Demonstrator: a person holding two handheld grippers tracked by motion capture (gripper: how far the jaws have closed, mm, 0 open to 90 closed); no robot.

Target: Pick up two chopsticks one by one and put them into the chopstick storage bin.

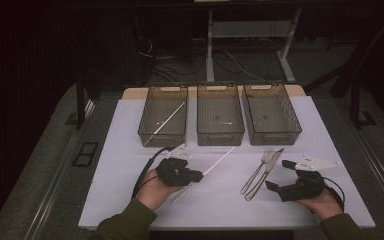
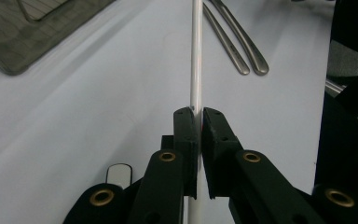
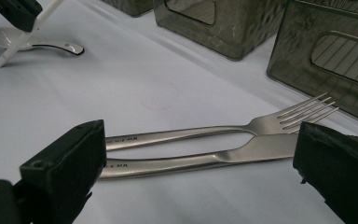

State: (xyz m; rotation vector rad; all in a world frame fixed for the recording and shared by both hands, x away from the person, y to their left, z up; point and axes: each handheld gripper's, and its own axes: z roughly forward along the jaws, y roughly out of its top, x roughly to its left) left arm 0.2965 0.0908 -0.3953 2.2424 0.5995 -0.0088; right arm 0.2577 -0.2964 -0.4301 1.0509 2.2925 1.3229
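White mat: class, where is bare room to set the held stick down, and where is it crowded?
Free: the strip between white stick and fork, and the mat's left margin beside the left bin. Crowded: around fork and knife, near the right tool.

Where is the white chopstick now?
In the high view, the white chopstick sits left of centre, clamped in the left gripper, in front of the trays and left of the fork.

The left tool (image 1: 196,176) is held low near the tabletop's near edge, left of centre, its jaws pointed toward the right edge and pressed nearly together, with only a thin slit left between them. The right tool (image 1: 272,187) is held near the near right corner, pointed toward the left edge, its jaws spread wide apart. Both forearms are clad in olive sleeves.
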